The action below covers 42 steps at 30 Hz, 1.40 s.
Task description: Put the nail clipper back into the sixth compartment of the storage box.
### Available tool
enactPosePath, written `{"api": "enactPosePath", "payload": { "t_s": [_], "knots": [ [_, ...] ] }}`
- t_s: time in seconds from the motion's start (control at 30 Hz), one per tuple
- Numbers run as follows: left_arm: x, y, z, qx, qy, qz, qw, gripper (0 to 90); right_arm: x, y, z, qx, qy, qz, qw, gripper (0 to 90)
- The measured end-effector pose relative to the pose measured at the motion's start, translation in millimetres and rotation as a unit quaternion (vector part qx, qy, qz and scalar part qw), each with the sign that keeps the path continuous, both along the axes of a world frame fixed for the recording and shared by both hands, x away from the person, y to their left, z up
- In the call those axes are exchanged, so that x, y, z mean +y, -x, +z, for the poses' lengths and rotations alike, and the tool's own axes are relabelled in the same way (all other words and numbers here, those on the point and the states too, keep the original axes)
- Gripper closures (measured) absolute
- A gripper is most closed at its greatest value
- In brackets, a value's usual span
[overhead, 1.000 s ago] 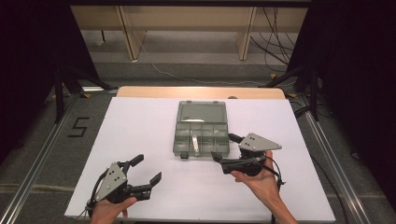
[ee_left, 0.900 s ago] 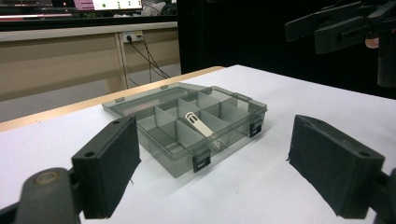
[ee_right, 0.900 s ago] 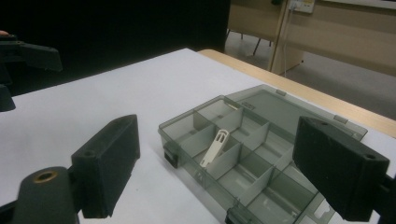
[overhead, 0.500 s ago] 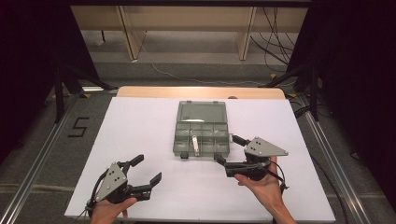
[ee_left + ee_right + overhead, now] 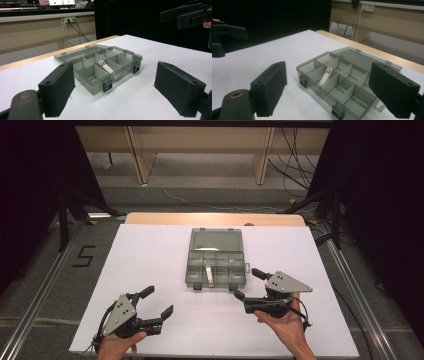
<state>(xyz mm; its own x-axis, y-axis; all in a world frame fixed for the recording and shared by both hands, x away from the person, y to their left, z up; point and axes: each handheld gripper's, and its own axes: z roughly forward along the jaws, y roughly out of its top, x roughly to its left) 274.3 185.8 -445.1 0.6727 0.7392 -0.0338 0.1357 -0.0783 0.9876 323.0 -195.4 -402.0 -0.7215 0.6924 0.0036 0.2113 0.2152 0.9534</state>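
Lying open mid-table, smoky grey plastic compartment box [image 5: 216, 257], white flat clip [image 5: 209, 275] inside, left gripper [image 5: 154, 303] near-left, right gripper [image 5: 247, 283] beside its near-right corner, both wide open, empty.

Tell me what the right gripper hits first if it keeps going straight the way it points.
Probably the open compartment box: the right gripper, jaws wide apart, points at its near latched front wall, with bare white table between. Depth is hard to judge.
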Motion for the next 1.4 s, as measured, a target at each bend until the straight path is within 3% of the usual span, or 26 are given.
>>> {"api": "enactPosePath", "payload": {
  "t_s": [0.17,0.4,0.47,0.53,0.7,0.83,1.07,1.17,1.2,1.23,1.3,1.4],
  "knots": [
    [0.1,0.1,0.0,0.0,0.0,0.0,1.0,15.9,-3.2,2.7,-2.4,-0.008,-0.001,-0.002,1.0,16.1],
    [0.5,-0.5,-0.4,0.001,0.0,0.002,1.0,15.9,-6.6,8.0,-8.1,0.001,-0.003,-0.001,1.0,16.1],
    [0.6,-0.5,-0.3,0.0,0.0,0.001,1.0,15.9,-7.4,7.2,-9.4,-0.012,-0.003,-0.006,0.9999,16.1],
    [0.8,-0.6,-0.1,0.0,0.0,0.0,1.0,15.9,-9.0,9.2,-11.1,0.001,-0.01,0.0,0.9999,16.1],
    [0.4,-0.5,-0.2,0.001,-0.001,0.0,1.0,15.9,-12.4,11.3,-14.0,-0.007,-0.01,-0.001,0.9999,15.9],
    [0.3,-0.7,-0.4,0.002,-0.003,-0.001,1.0,15.8,-13.3,15.1,-17.9,-0.003,0.001,-0.009,1.0,15.9],
    [1.0,-0.7,0.0,0.003,-0.002,-0.002,1.0,15.7,-14.0,19.1,-23.7,0.009,0.004,0.002,0.9999,16.1],
    [1.2,-0.6,0.0,0.004,-0.002,-0.002,1.0,15.6,-14.4,19.8,-25.1,0.003,0.003,-0.004,1.0,16.0],
    [1.2,-0.6,0.1,0.004,-0.003,-0.002,1.0,15.6,-14.9,21.8,-24.5,0.014,0.003,-0.005,0.9999,16.1],
    [1.0,-0.5,0.1,0.004,-0.003,-0.002,1.0,15.6,-15.0,21.3,-25.4,0.001,0.002,-0.008,1.0,16.0],
    [1.1,-0.6,-0.2,0.005,-0.005,-0.003,1.0,15.6,-15.7,22.5,-26.4,0.009,-0.006,0.004,0.9999,16.0],
    [0.9,-0.6,-0.3,0.006,-0.005,-0.004,1.0,15.6,-18.6,24.6,-25.9,0.018,0.002,-0.003,0.9998,16.0]
  ]
}}
